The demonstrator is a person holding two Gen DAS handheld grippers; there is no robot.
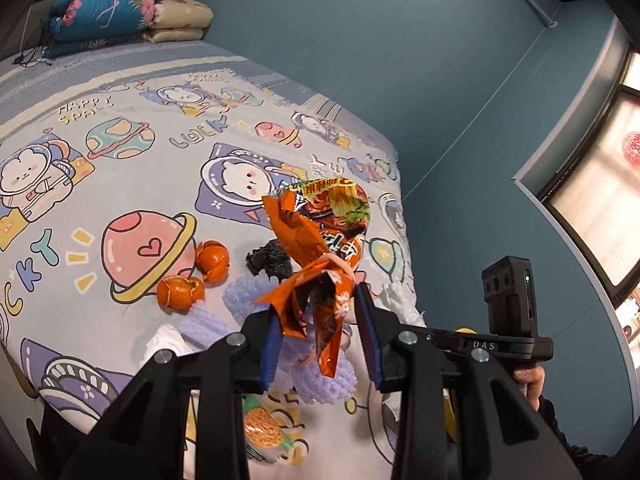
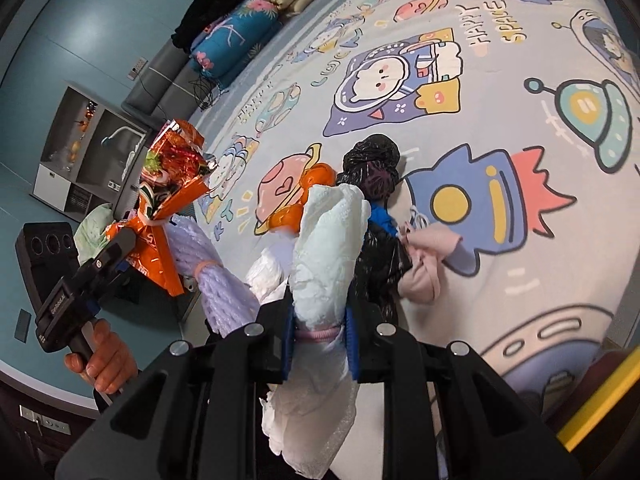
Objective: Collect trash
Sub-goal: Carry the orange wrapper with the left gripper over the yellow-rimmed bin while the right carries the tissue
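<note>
From the left wrist view, the left gripper [image 1: 320, 320] is holding an orange noodle wrapper [image 1: 320, 232] between its blue pads; the jaws are standing fairly narrow and the crumpled lower end of the wrapper is pinched there. The wrapper's long axis is running up and away from the jaws, above the bed sheet [image 1: 120, 184]. Under it, still on the sheet, are lying two orange peels [image 1: 196, 276], a black crumpled piece [image 1: 270, 260], some lilac foam netting [image 1: 244, 300] and white tissue [image 1: 400, 300]. The right gripper's camera block [image 1: 508, 300] is showing at the right, with a hand [image 1: 530, 380] below it.

From the right wrist view, the right gripper [image 2: 320, 336] is clamping a white tissue bundle [image 2: 324, 248]; the jaws are almost closed on its narrow waist, and the bundle is standing nearly upright from them. The left gripper [image 2: 108, 264] with the wrapper is just to the left. The remaining trash, namely a black plastic bag [image 2: 372, 168], the peels [image 2: 316, 178] and a pink cloth piece [image 2: 424, 268], is lying directly ahead and slightly right of the right gripper. I judge that both grippers are full and must unload first; after that the right hand is the nearer one to the black bag.
</note>
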